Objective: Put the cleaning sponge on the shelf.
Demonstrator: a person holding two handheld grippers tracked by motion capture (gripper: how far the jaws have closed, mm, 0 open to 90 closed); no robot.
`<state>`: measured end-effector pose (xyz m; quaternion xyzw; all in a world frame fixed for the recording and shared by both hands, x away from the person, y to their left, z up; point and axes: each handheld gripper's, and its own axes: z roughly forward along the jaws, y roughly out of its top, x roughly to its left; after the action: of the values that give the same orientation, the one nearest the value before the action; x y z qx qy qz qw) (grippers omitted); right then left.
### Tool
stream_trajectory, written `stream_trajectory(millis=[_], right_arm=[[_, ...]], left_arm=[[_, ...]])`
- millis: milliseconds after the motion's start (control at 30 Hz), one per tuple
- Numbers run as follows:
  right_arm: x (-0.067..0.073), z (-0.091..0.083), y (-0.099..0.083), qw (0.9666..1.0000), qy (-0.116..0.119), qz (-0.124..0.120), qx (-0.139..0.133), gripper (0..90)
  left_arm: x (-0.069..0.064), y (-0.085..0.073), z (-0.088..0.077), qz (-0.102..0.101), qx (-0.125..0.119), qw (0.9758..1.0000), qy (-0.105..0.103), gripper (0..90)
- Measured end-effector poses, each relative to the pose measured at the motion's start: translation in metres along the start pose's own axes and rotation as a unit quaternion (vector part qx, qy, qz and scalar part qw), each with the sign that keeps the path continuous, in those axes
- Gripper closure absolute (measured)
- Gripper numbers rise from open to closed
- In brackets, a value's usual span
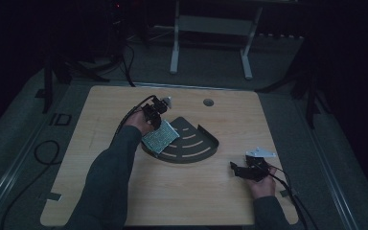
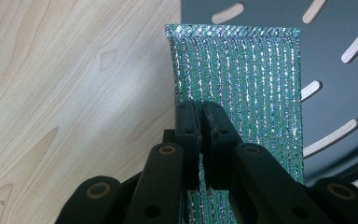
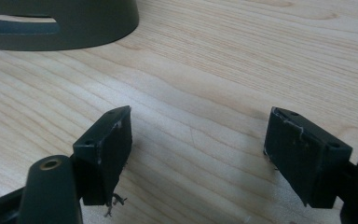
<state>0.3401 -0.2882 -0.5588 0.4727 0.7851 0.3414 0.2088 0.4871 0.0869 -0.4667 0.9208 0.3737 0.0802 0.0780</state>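
A green and silver woven scrub pad [image 1: 160,137] hangs over the left edge of a dark quarter-round slotted tray [image 1: 199,146] in the middle of the wooden table [image 1: 182,191]. My left gripper [image 1: 152,120] is shut on the pad's near edge. In the left gripper view the jaws pinch the pad [image 2: 242,74] above the tray [image 2: 335,84]. My right gripper [image 1: 237,170] rests low over the table at the right front, open, nothing between its fingers [image 3: 107,149]. The right gripper view shows the tray's wall [image 3: 74,23] at top left.
A round cable hole [image 1: 208,102] sits near the table's far edge. A white desk frame [image 1: 211,43] stands on the floor beyond. Cables trail from both grippers off the table.
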Motion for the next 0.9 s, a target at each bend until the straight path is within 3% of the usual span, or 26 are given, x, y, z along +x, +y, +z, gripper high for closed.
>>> stream_trajectory(millis=[367, 700, 900], right_arm=[[0.000, 0.000, 0.000, 1.0000, 0.000, 0.000, 0.000, 22.6], [0.000, 0.000, 0.000, 1.0000, 0.000, 0.000, 0.000, 22.6], [0.000, 0.000, 0.000, 1.0000, 0.000, 0.000, 0.000, 22.6]], left_arm=[[0.001, 0.000, 0.000, -0.002, -0.004, 1.0000, -0.002, 85.7], [0.011, -0.008, -0.015, -0.025, -0.042, 0.9986, -0.018, 80.6], [0.019, -0.017, -0.028, -0.041, -0.062, 0.9972, -0.009, 77.6]])
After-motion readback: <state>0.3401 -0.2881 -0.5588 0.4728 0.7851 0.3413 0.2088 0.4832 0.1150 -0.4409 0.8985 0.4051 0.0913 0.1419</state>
